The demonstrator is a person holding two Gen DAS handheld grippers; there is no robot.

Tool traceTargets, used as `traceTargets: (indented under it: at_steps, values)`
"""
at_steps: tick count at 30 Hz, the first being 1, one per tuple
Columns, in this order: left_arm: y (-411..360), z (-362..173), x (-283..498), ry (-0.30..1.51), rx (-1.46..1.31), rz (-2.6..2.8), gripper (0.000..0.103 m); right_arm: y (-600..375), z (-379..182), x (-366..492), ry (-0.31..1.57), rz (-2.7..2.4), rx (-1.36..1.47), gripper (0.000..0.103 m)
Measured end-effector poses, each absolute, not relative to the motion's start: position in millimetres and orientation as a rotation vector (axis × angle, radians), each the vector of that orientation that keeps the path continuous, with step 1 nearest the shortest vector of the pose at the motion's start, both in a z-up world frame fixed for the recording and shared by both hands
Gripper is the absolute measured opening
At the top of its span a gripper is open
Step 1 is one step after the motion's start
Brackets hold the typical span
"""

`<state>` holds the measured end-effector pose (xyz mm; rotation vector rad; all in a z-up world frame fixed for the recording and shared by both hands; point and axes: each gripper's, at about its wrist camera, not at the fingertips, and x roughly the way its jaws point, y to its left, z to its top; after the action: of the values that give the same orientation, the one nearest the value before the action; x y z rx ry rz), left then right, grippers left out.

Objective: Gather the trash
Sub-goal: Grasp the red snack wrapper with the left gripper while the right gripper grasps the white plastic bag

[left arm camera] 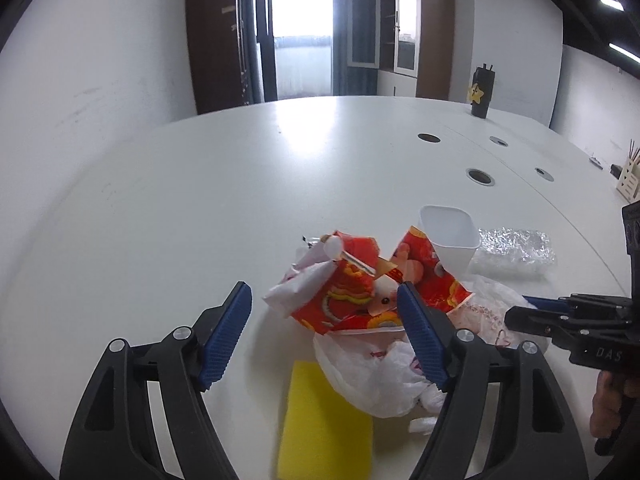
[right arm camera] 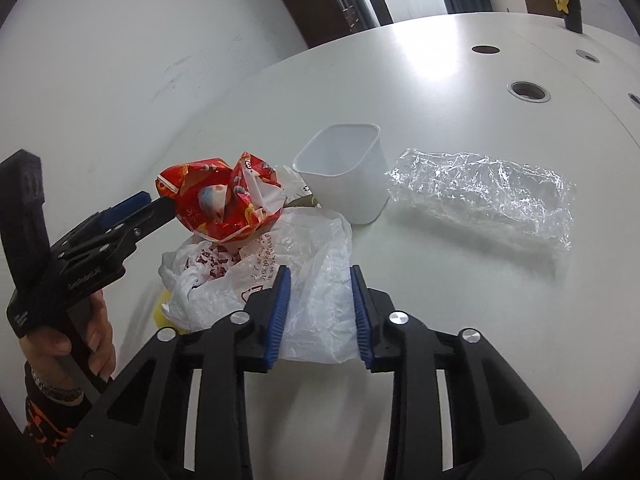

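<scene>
- The white plastic bag (right arm camera: 304,280), thin and crinkled with red print, lies on the smooth white table (left arm camera: 200,200), near the front edge of the pile.
- The right gripper (right arm camera: 320,300) has its ribbed blue pads narrowed around a fold of that bag; the film bunches between them and appears pinched.
- The left gripper (left arm camera: 324,336) stands wide, nothing held; its right pad is just beside the red wrapper (left arm camera: 352,292), the left pad over bare table.
- The red wrapper, glossy crumpled foil with cartoon print, sits on the bag's far left part.
- A square-mouthed white plastic cup (right arm camera: 344,172) stands upright just behind the bag, right of the wrapper.
- A crumpled clear film packet (right arm camera: 488,196), shiny and wrinkled, lies to the cup's right, apart from it.
- A flat yellow sponge (left arm camera: 324,428), rectangular and matte, lies at the bag's near left side, partly under it.
- A hand (right arm camera: 88,344) grips the left gripper's black handle.
</scene>
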<state>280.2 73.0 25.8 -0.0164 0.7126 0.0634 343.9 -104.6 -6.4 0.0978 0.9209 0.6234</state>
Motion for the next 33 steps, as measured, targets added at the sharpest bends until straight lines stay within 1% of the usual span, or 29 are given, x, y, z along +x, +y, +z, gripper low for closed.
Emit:
traceTargets:
  at_steps: [1, 3, 5, 7, 10, 12, 13, 15, 17, 22, 24, 26, 29, 33]
  values:
    - [71, 24, 282, 0.723, -0.019, 0.045, 0.074, -105, -6, 344, 0.917, 0.626, 0.097, 0.021]
    - [64, 20, 285, 0.725, 0.019, 0.053, 0.074, -106, -4, 343, 0.909, 0.631, 0.095, 0.012]
    - [64, 18, 288, 0.723, 0.035, 0.070, 0.074, -106, -3, 341, 0.903, 0.634, 0.090, 0.006]
    - [67, 18, 291, 0.733, 0.008, 0.058, 0.074, -106, -1, 338, 0.896, 0.638, 0.078, 0.006]
    - [71, 18, 295, 0.737, -0.016, 0.047, 0.065, -106, 0, 331, 0.887, 0.641, 0.068, 0.005]
    - [75, 17, 297, 0.745, -0.029, 0.072, 0.045, -107, 1, 327, 0.882, 0.642, 0.066, 0.005]
    - [77, 16, 298, 0.755, -0.038, 0.071, 0.042, -107, 2, 325, 0.879, 0.642, 0.061, 0.005]
    - [78, 14, 296, 0.758, -0.045, 0.066, 0.022, -108, 3, 319, 0.870, 0.642, 0.046, 0.004]
    - [79, 17, 288, 0.729, -0.038, 0.087, 0.011, -110, 6, 314, 0.859, 0.644, 0.047, 0.004]
    - [96, 34, 249, 0.636, -0.168, 0.140, 0.008, -124, 25, 290, 0.779, 0.622, 0.051, 0.003]
    - [96, 37, 233, 0.612, -0.205, 0.155, 0.007, -126, 32, 278, 0.735, 0.592, 0.010, 0.003]
    - [88, 39, 216, 0.583, -0.184, 0.190, 0.007, -125, 37, 266, 0.688, 0.538, -0.060, 0.003]
    - [76, 49, 189, 0.532, -0.164, 0.191, 0.007, -129, 44, 253, 0.668, 0.548, -0.061, 0.003]
    - [64, 56, 166, 0.514, -0.160, 0.189, 0.007, -135, 53, 233, 0.633, 0.549, -0.069, 0.003]
